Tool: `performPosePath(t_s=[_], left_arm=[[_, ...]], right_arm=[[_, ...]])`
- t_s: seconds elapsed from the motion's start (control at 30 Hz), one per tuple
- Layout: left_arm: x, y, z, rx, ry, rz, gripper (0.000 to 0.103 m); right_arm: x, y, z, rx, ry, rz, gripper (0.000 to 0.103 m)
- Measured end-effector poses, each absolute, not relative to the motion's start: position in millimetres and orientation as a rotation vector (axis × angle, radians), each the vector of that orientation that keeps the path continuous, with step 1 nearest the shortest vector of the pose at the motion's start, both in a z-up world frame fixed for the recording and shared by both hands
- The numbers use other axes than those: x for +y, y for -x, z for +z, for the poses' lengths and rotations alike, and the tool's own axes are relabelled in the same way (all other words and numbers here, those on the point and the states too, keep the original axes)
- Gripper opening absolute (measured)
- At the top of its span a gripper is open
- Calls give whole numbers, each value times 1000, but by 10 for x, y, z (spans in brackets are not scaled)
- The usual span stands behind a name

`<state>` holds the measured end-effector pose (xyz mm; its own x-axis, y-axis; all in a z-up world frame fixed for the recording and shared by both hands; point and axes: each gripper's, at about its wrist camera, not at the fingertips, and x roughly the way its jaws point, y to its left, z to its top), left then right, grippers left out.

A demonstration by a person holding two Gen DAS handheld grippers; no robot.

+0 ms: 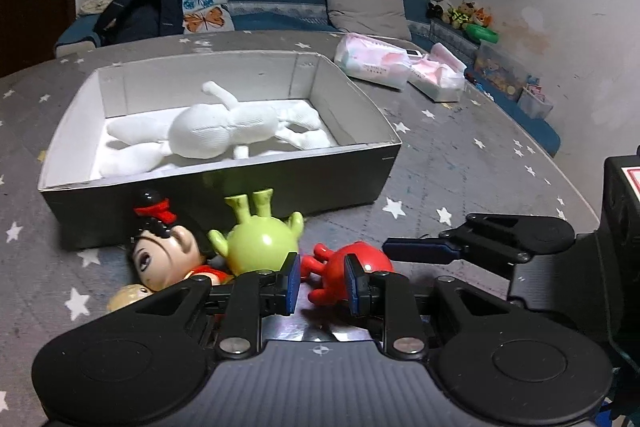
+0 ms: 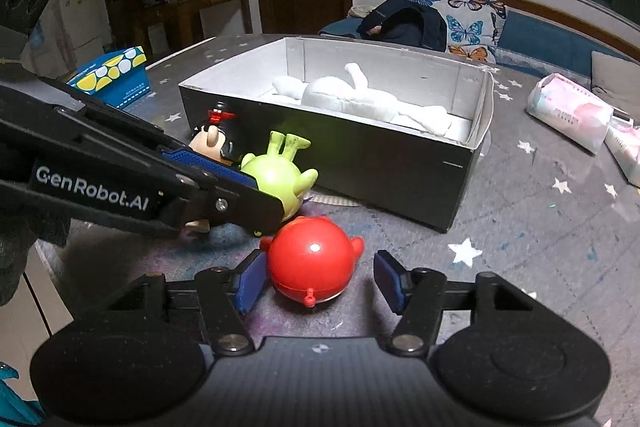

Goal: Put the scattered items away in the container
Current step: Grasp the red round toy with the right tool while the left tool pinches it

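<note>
An open box (image 1: 352, 179) (image 2: 400, 167) stands on the star-print cloth and holds a white cloth doll (image 1: 216, 131) (image 2: 360, 99). In front of it lie a black-haired doll (image 1: 164, 255) (image 2: 212, 143), a green figure (image 1: 260, 239) (image 2: 276, 171) and a red round figure (image 1: 352, 263) (image 2: 312, 267). My left gripper (image 1: 320, 283) is open, low over the toys, with the red figure's limbs between its pads. My right gripper (image 2: 320, 283) is open around the red figure; whether its pads touch it I cannot tell. It also shows in the left wrist view (image 1: 420, 251).
Pink tissue packs (image 1: 376, 61) (image 2: 568, 115) lie at the table's far right. A blue and yellow box (image 2: 116, 75) stands left of the open box. A sofa with cushions and a dark backpack (image 1: 140, 11) lies behind the table.
</note>
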<state>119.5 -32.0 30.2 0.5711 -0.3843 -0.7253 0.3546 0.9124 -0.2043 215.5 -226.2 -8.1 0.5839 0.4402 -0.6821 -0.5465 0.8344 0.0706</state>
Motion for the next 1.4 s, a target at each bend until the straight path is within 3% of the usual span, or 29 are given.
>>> performPosePath(t_s=[0.5,0.67,0.87,1.4], left_arm=[[-313,-1272,229,903,115,-472,30],[-295,-1271,171,926,169,-499,36],[-295,-1250,174,928,174,-500,33],[-309,-1184,428,814,167,-553,32]], right_arm=[[-2262,-2177,-115,761,132,577,55],[-2252,-2155,-120,755,133,567,55],[-2262,-2112,-96,740,124,549,49],[-2284,-2020,183,639,144,530,48]])
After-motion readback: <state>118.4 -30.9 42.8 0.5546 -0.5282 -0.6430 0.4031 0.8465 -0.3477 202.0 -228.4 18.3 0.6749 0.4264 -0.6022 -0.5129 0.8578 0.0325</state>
